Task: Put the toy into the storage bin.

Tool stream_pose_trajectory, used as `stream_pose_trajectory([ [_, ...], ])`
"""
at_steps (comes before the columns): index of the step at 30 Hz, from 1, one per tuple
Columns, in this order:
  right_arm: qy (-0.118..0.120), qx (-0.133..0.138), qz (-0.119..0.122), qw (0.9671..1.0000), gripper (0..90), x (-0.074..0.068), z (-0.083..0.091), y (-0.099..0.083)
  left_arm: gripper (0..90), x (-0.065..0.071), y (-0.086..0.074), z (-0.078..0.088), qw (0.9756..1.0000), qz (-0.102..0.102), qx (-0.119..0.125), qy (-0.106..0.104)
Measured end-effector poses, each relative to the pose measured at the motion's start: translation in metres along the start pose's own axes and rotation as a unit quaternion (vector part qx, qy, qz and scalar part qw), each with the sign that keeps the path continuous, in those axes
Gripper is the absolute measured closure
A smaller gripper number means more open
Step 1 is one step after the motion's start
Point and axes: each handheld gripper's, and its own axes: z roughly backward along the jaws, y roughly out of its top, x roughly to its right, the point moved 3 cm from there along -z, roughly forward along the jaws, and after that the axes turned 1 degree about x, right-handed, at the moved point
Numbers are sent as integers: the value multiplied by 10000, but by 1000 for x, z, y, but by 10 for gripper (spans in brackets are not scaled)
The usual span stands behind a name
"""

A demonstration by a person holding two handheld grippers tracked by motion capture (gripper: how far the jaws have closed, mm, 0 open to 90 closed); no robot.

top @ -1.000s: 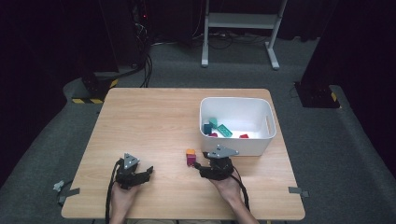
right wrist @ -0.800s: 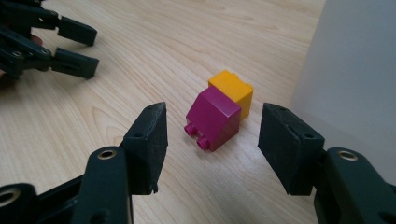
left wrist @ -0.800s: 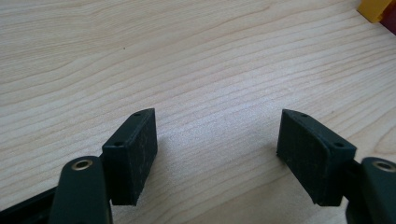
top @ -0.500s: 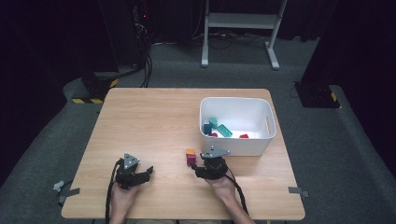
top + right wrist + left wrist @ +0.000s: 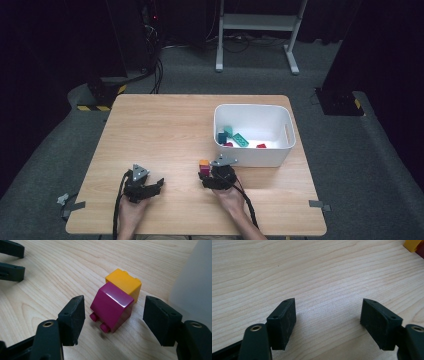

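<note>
Risk: my right gripper (image 5: 113, 317) jaws, just opening, straddle tilted magenta plastic brick (image 5: 111, 306) without touching; brick leans on yellow plastic brick (image 5: 124, 282) on wooden surface (image 5: 50, 277) beside white plastic bin (image 5: 280, 150). Closing may topple it or drag yellow along. Left gripper (image 5: 328, 315) jaws apart, empty.

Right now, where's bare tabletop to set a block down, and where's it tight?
Free: the whole left and far half of the table, from the left gripper up. Tight: beside the white bin, where magenta block and orange block sit between the right gripper jaws.

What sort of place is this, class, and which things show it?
Probably a lab or studio set up for recording: a wooden table on grey carpet, cables by dark equipment, and a white metal stand behind.
</note>
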Motion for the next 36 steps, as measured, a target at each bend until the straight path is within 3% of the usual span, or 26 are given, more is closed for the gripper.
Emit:
stream_pose_trajectory([
  [7, -65, -45, -52, 10000, 360, -1, -6, 2, 288, 0, 0, 0, 10000, 3, 1, -2],
  [14, -160, -68, -41, 9998, 437, -2, -7, 3, 289, 0, 0, 0, 10000, 3, 0, -3],
  [24, -203, -78, 106, 9997, 492, -3, -3, -1, 289, 0, 0, 0, 10000, 3, -1, -7],
  [26, -179, -74, 113, 9997, 545, -3, -2, -1, 289, 0, 0, 0, 10000, 4, -1, -7],
  [36, -225, -81, 203, 9995, 515, -3, -2, -1, 289, 0, 0, 0, 10000, 4, 0, -7],
])
